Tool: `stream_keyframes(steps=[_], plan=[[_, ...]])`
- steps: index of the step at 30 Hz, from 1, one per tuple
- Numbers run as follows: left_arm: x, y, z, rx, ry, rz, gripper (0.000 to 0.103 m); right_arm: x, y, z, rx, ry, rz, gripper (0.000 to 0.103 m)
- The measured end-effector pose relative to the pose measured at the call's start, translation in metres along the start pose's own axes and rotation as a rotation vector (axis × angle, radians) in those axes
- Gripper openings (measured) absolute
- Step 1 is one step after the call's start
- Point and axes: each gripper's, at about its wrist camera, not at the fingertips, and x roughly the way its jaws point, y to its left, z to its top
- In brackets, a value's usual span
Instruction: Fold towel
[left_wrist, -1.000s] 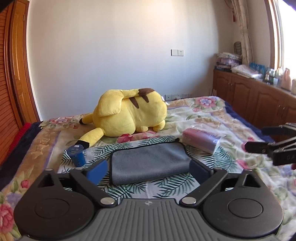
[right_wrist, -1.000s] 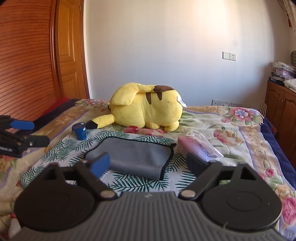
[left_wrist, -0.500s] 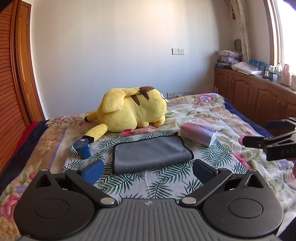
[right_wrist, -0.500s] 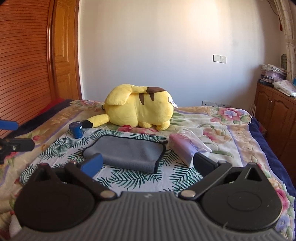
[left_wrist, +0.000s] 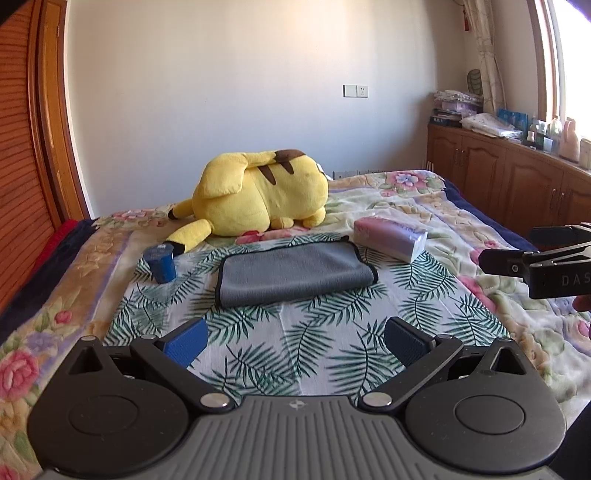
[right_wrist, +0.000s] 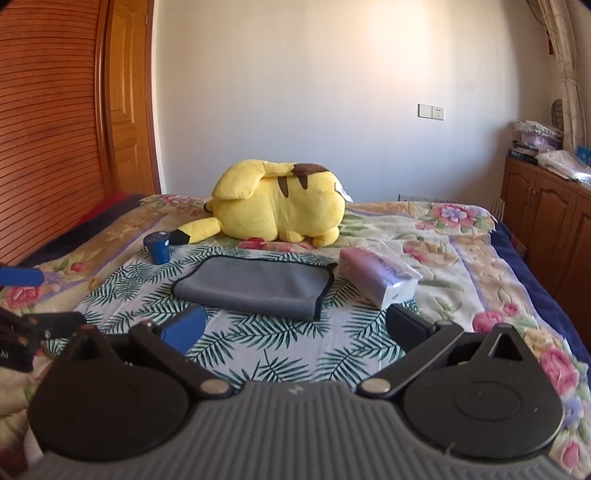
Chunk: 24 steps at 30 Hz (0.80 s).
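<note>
A grey towel (left_wrist: 295, 272) with dark edging lies folded flat on the palm-leaf cloth on the bed; it also shows in the right wrist view (right_wrist: 255, 287). My left gripper (left_wrist: 295, 341) is open and empty, held back from the towel's near edge. My right gripper (right_wrist: 293, 328) is open and empty, also short of the towel. The right gripper shows at the right edge of the left wrist view (left_wrist: 535, 258). The left gripper shows at the left edge of the right wrist view (right_wrist: 26, 299).
A yellow plush toy (left_wrist: 258, 194) lies behind the towel. A blue cup (left_wrist: 160, 262) stands to its left. A pink tissue pack (left_wrist: 389, 238) lies to its right. Wooden cabinets (left_wrist: 517, 181) run along the right wall, a wooden door (right_wrist: 55, 122) on the left.
Both grippers have pulled back from the towel and risen a little, so the towel looks farther away. The towel has stayed folded and still.
</note>
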Motion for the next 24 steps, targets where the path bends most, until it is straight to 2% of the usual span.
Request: stream_keyframes(steps=[9, 24], plan=[[-0.001, 0.002, -0.025, -0.058, 0.01, 0.009, 0.087, -0.006, 0.005, -0.023, 0.023, 0.003, -0.015, 0.103], [-0.002, -0.007, -0.05, -0.073, 0.016, 0.021, 0.087, -0.007, 0.012, -0.053, 0.034, 0.036, -0.016, 0.103]])
